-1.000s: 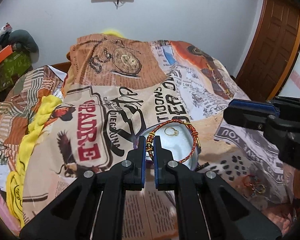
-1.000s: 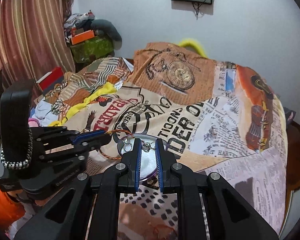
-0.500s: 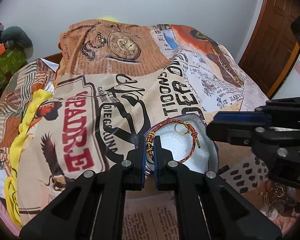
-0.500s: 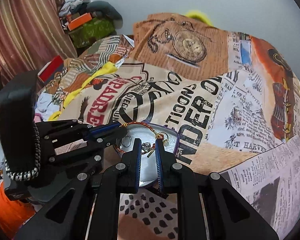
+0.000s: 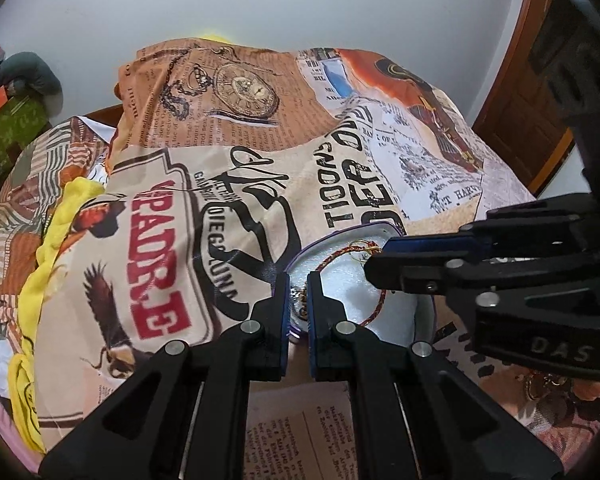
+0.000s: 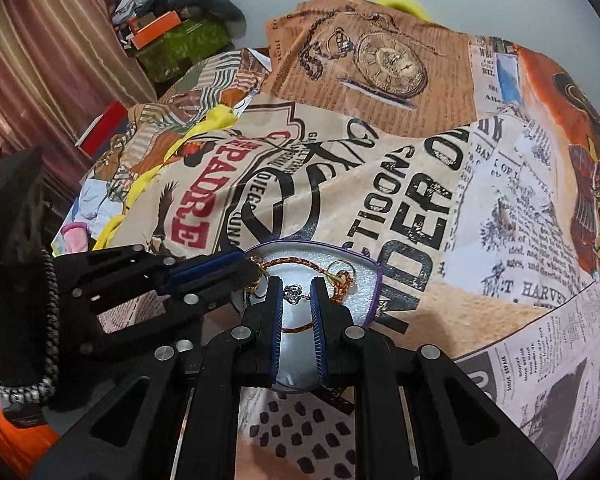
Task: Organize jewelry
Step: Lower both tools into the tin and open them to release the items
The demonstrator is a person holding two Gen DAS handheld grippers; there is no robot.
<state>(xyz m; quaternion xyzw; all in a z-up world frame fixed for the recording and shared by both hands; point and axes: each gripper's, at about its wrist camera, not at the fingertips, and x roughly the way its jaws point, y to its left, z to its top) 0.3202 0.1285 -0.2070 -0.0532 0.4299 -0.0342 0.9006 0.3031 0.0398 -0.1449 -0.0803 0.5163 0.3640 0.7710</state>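
A purple-rimmed tray point(image 6: 374, 280) with a white pad lies on the printed bedspread; it also shows in the left wrist view point(image 5: 380, 225). A red-and-gold braided bracelet point(image 6: 300, 263) and a gold ring point(image 6: 342, 268) lie in it. My left gripper point(image 5: 298, 300) is shut on the bracelet point(image 5: 332, 258) at the tray's near edge. My right gripper point(image 6: 296, 294) is slightly parted over the tray, with a small silver flower earring point(image 6: 294, 293) lying between its fingers. In the left wrist view the right gripper point(image 5: 380, 264) reaches over the tray from the right.
More jewelry point(image 5: 540, 384) lies on the bedspread at the lower right of the left wrist view. Yellow cloth point(image 5: 52, 248) and clutter sit at the bed's left side. A wooden door point(image 5: 532, 92) stands at the right.
Both grippers have lowered onto the tray. The right gripper's jaws have parted and the silver earring now rests on the pad. The left gripper stays shut on the bracelet.
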